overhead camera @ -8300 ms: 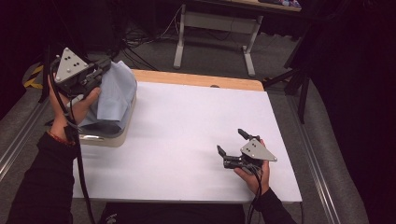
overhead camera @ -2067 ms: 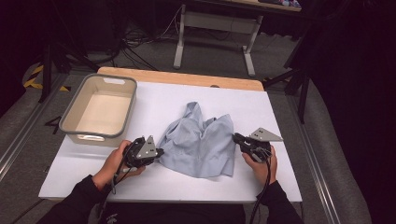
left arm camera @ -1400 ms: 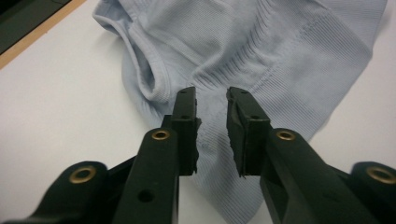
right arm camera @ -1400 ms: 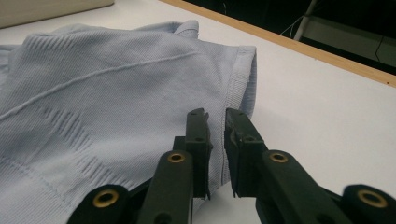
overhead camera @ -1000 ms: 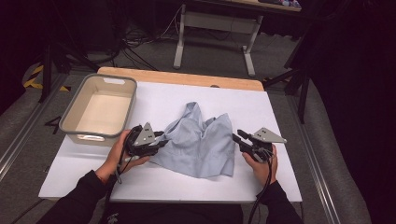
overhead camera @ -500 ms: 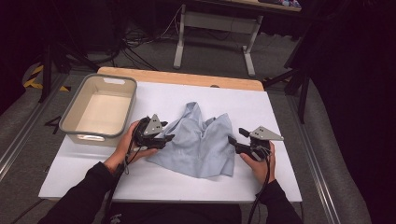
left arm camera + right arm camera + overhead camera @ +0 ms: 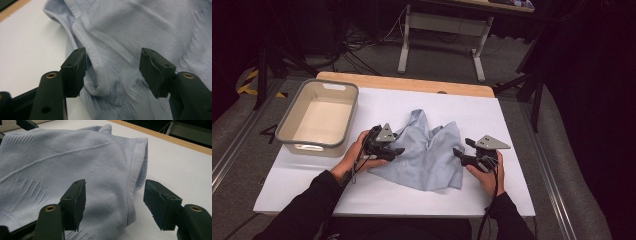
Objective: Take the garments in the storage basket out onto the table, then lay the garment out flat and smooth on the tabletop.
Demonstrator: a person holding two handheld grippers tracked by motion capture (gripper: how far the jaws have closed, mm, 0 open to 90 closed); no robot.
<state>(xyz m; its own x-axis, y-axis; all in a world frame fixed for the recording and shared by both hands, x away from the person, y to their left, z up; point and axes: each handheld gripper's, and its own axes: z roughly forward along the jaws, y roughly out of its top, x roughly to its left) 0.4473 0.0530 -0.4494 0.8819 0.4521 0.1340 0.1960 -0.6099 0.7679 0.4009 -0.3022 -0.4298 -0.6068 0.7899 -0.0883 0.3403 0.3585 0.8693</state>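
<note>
We find a light blue knitted garment (image 7: 427, 152) lying crumpled on the white table (image 7: 512, 125), roughly at its centre, with the beige tub (image 7: 319, 117) standing empty well to its left. Eight seconds back the garment was bunched at the tub under the left gripper; it is now out and spread on the table.

The left gripper (image 7: 396, 149) rests at the garment's left edge. In the left gripper view its jaws stand apart over a rolled ribbed hem (image 7: 100, 80); the fabric lies between them but neither pad presses on it. These jaws have just been opening, so we read this claw as released. It has also shifted along the left edge toward the tub side since a second ago.

The right gripper (image 7: 459, 154) sits at the garment's right edge. In the right gripper view its jaws straddle the ribbed border (image 7: 131, 195) with clear gaps on both sides; they too have just been opening. This claw is likewise released and has hardly moved.

Our judgement: both grips have been let go after laying the garment down, and the hands are placed to take fresh holds on the hems, probably for flattening or folding. No new hold is yet made.
</note>
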